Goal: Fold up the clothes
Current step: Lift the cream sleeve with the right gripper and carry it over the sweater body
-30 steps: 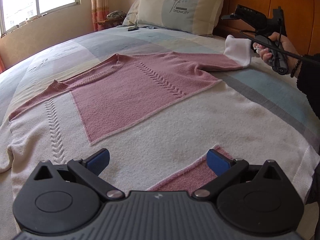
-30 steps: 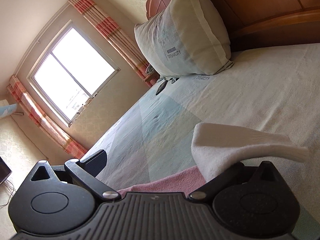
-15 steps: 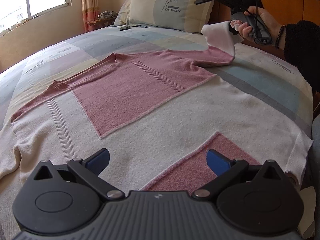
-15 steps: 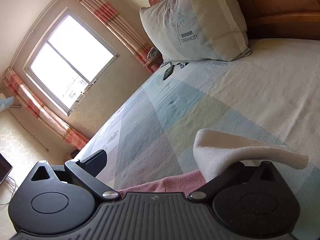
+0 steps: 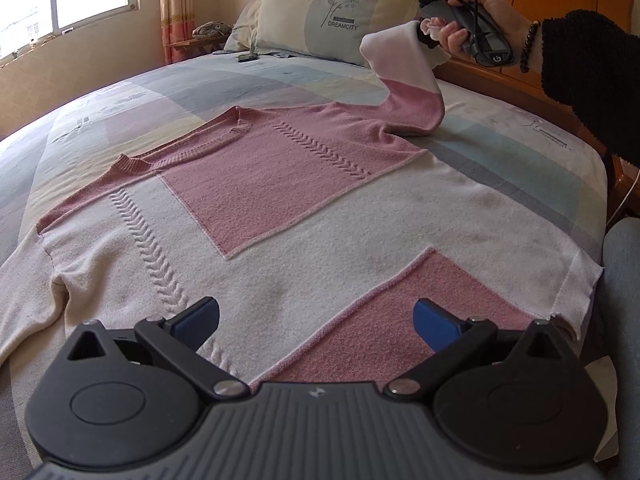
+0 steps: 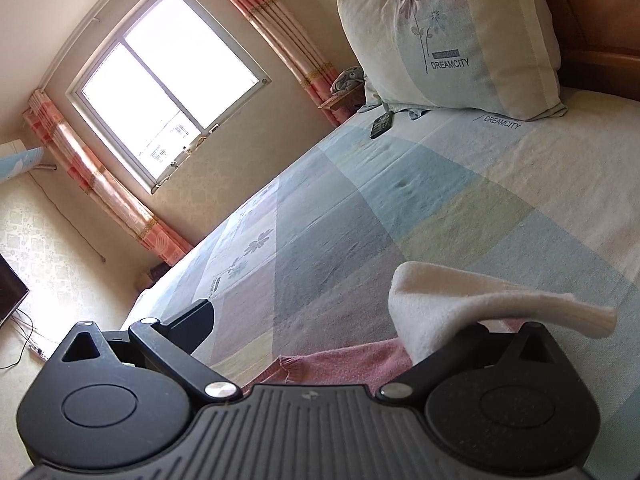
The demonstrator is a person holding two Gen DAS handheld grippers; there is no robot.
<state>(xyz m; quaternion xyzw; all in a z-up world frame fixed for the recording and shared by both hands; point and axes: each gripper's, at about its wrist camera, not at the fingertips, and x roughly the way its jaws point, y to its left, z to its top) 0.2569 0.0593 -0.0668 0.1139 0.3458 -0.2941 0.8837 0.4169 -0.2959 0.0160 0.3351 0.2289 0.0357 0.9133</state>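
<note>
Item: one pink-and-cream knit sweater (image 5: 280,208), laid flat and front-up across the bed (image 5: 520,152), collar toward the headboard, hem nearest your left gripper (image 5: 316,320). Left gripper: jaws spread wide, blue pads (image 5: 434,322) well apart, nothing between them, poised just above the hem where a pink patch meets cream. Right gripper (image 5: 430,36): seen from your left wrist view as a dark handle in your right hand (image 5: 472,12), sleeve black and fuzzy, a beaded bracelet at the wrist. The sweater's far sleeve (image 5: 404,80) rises off the bed from the shoulder, its cream cuff (image 5: 394,46) lifted up to that gripper near the pillow (image 5: 340,20). Only the left view shows the whole garment, the cable ribs down the front and the other sleeve trailing off at the left edge. The right wrist view shows instead the cream cuff (image 6: 480,304) draped over your right-hand finger, which it hides, with the left-hand finger (image 6: 192,320) standing far off and bare; those jaws look wide apart, but whether the hidden finger pins cloth against anything you cannot tell. That view alone also gives the window (image 6: 168,88), the striped curtains (image 6: 280,28) and a dark remote (image 6: 382,124) lying by the pillow.
</note>
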